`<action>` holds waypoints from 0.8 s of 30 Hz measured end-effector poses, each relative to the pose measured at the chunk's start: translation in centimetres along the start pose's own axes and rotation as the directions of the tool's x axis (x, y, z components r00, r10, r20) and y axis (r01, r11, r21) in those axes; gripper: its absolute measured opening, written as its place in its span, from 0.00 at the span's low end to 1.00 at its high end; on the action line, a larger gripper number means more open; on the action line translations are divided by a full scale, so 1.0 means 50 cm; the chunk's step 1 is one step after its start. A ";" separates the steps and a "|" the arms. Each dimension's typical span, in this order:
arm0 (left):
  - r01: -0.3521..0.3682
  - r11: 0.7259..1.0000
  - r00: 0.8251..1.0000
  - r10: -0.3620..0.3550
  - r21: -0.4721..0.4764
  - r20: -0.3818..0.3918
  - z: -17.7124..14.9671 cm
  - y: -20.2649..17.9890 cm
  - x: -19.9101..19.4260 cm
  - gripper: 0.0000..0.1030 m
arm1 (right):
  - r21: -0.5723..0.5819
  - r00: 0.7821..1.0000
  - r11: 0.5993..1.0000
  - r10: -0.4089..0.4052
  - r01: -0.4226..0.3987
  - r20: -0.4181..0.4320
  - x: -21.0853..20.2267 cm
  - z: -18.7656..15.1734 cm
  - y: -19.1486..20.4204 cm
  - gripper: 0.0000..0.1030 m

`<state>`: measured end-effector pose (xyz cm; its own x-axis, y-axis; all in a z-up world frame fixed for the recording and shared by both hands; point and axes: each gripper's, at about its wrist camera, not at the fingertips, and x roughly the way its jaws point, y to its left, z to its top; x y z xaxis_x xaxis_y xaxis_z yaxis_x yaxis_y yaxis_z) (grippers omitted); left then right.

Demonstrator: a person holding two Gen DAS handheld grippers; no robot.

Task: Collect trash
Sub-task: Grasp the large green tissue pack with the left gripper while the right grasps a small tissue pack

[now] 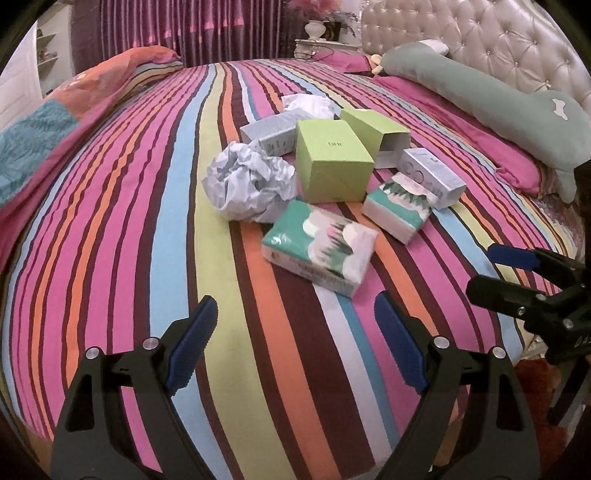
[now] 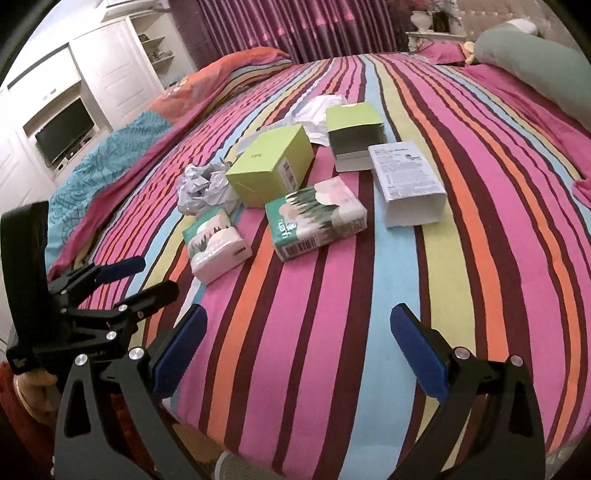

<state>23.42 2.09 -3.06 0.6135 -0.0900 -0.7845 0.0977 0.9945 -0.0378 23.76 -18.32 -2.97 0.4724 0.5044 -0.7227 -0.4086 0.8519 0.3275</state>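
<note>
A pile of trash lies mid-bed on the striped sheet (image 1: 184,221). It holds a crumpled grey paper ball (image 1: 251,184) (image 2: 205,186), a closed green box (image 1: 332,162) (image 2: 271,168), an open-ended green box (image 1: 373,129) (image 2: 354,129), two green-and-white tissue packs (image 1: 321,247) (image 2: 317,218), silver-grey cartons (image 1: 432,177) (image 2: 406,184) and white crumpled paper (image 1: 306,105) behind. My left gripper (image 1: 297,332) is open and empty, short of the nearest tissue pack. My right gripper (image 2: 299,332) is open and empty too, near the bed's edge. Each gripper also shows in the other's view, the right gripper (image 1: 491,273) and the left gripper (image 2: 147,278).
A long green pillow (image 1: 480,92) lies along the tufted headboard (image 1: 480,33) at the right. A folded orange and teal quilt (image 1: 74,110) is bunched at the bed's left side. White cupboards with a TV (image 2: 64,129) stand beyond it, and purple curtains (image 1: 192,29) hang at the back.
</note>
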 end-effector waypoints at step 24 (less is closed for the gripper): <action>0.104 0.991 0.994 -0.099 0.081 -0.053 0.073 -0.005 0.087 0.82 | -0.119 0.995 0.991 0.059 -0.068 -0.085 0.093 0.071 -0.012 0.92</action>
<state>28.94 1.23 -4.19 0.5583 -0.1855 -0.8086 0.2236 0.9723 -0.0687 28.96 -15.97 -4.35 0.3799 0.5397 -0.7513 -0.5301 0.7926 0.3014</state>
